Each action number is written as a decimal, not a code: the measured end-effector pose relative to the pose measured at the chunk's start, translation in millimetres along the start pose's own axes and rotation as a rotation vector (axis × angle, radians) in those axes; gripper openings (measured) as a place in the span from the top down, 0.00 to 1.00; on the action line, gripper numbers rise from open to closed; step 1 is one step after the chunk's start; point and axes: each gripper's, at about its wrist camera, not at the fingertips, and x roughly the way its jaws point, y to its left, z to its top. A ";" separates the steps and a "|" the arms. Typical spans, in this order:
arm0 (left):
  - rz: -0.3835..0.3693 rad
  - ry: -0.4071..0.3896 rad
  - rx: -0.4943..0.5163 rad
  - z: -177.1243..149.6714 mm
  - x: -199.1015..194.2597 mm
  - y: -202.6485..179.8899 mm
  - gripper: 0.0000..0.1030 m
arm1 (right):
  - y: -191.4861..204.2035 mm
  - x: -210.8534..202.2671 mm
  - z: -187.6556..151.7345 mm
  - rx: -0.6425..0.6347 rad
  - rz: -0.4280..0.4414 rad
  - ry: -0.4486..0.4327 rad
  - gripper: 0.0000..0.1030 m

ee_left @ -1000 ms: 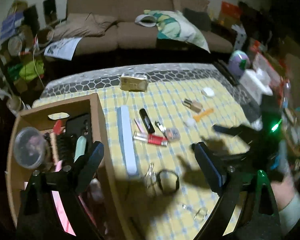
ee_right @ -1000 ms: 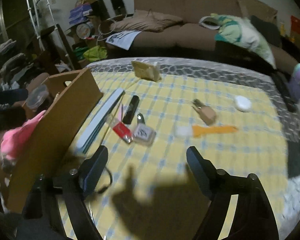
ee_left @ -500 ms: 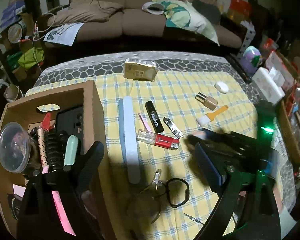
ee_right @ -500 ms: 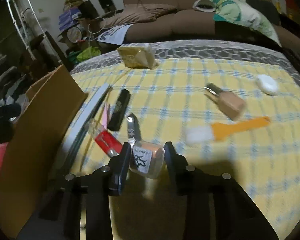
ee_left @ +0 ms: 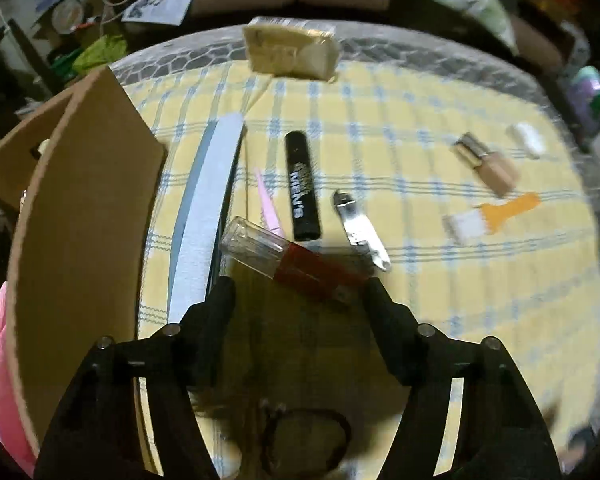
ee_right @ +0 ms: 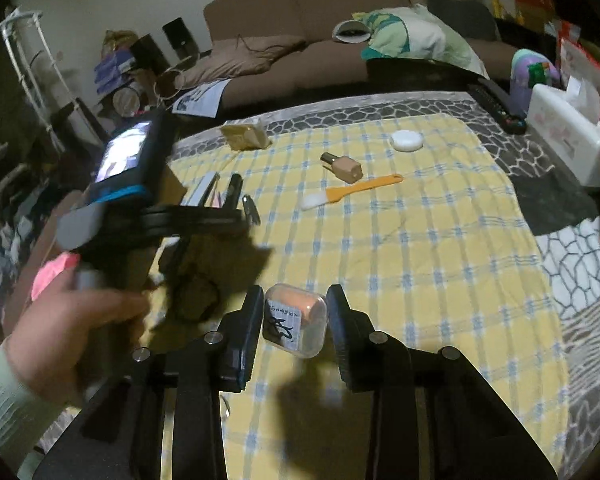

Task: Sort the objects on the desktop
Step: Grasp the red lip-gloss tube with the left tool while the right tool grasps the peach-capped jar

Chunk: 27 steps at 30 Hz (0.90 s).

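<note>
Left wrist view: your left gripper (ee_left: 300, 292) sits at lower centre, fingers spread wide, holding nothing. Just above them a red tube (ee_left: 292, 264) with a clear cap lies on the checked tabletop (ee_left: 440, 300). A black tube (ee_left: 302, 186) and nail clippers (ee_left: 360, 230) lie above it; a cardboard box (ee_left: 80, 216) fills the left.

Right wrist view: your right gripper (ee_right: 296, 322), lower centre, has its fingers clamped on a small clear case (ee_right: 296, 326). An orange brush (ee_right: 352, 192) lies at upper centre.
</note>
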 end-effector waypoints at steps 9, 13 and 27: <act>-0.008 -0.048 -0.043 6.5 7.5 -3.3 0.67 | -8.6 19.8 2.5 0.014 0.062 0.037 0.68; -0.083 -0.048 -0.059 -2.0 -0.7 5.2 0.91 | -12.7 19.4 2.7 0.026 0.064 0.035 0.68; -0.410 -0.229 0.020 -47.6 -171.0 89.9 0.91 | 19.6 -14.5 13.5 -0.015 0.143 -0.038 0.68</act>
